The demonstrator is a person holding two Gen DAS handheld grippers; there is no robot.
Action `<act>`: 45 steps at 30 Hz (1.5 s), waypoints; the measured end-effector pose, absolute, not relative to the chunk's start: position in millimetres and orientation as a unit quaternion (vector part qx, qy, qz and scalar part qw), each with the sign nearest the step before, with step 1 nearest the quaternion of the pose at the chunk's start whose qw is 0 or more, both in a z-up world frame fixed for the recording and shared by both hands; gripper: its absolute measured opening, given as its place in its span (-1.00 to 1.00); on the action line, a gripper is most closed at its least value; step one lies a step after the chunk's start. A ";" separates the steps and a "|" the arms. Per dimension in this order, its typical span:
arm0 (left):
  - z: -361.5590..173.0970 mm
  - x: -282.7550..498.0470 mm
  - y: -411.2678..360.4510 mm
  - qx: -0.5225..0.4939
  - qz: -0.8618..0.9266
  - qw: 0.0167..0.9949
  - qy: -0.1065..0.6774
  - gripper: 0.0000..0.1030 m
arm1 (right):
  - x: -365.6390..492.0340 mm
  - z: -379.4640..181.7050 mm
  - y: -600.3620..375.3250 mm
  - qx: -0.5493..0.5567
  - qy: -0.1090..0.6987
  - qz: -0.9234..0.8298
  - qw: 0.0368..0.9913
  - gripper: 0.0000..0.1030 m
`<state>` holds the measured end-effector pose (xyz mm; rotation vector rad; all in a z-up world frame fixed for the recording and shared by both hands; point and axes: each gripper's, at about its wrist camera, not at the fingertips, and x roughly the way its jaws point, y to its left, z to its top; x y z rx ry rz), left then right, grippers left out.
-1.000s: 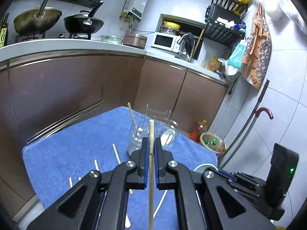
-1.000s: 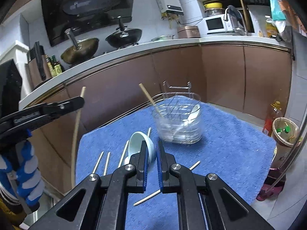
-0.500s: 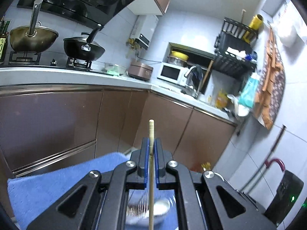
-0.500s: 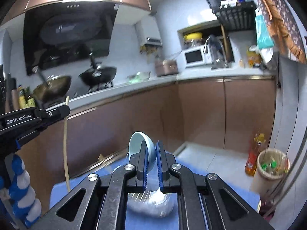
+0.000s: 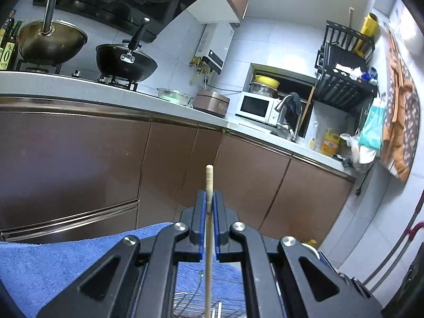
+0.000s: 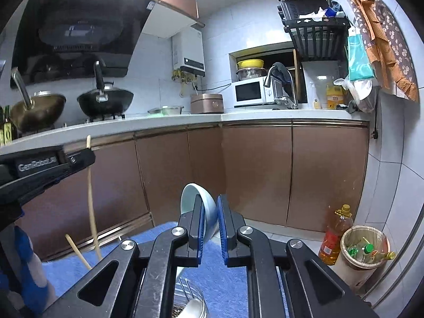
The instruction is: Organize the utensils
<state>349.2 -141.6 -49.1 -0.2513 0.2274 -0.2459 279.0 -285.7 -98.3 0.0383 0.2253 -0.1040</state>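
Observation:
My left gripper (image 5: 209,206) is shut on a pale wooden chopstick (image 5: 208,251) that stands upright between its blue pads. Its lower end hangs over the wire-and-clear utensil holder (image 5: 185,306) at the bottom edge. The right wrist view shows that left gripper (image 6: 90,156) at the left with the same chopstick (image 6: 90,201). My right gripper (image 6: 210,220) holds a pale blue ceramic spoon (image 6: 194,201), bowl upward. Its jaws are opening, and the spoon is still between the pads above the holder (image 6: 190,304). Another chopstick (image 6: 78,254) leans in the holder.
A blue towel (image 5: 53,265) covers the table under both grippers. Brown cabinet fronts (image 6: 254,175) stand just beyond the table's far edge. On the floor at the right stand an oil bottle (image 6: 335,235) and a waste basket (image 6: 364,249). A gloved hand (image 6: 23,265) holds the left gripper.
Both grippers have moved forward across the towel until the holder lies right under their jaws. The loose chopsticks on the towel have left view. The gap between the right pads has widened a little.

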 end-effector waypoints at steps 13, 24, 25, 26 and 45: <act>-76.2 314.7 -138.9 -0.079 -0.127 0.982 0.114 -0.33 | 247.4 -112.5 -284.4 0.018 0.125 -0.042 0.991 -0.18; -39.7 233.4 -105.0 -0.048 -0.102 0.987 0.114 0.36 | 161.8 -69.9 -307.4 0.066 0.097 -0.068 0.991 0.55; -36.4 226.1 -102.9 -0.044 -0.100 0.988 0.112 0.42 | 156.0 -67.8 -307.2 0.066 0.097 -0.068 0.991 0.66; -34.0 216.3 -100.1 -0.040 -0.098 0.988 0.109 0.47 | 147.7 -64.5 -306.4 0.066 0.094 -0.068 0.991 0.76; 10.5 82.8 -33.3 -0.044 -0.053 0.996 0.061 0.98 | 35.7 -22.2 -299.9 0.106 0.028 -0.062 0.992 1.00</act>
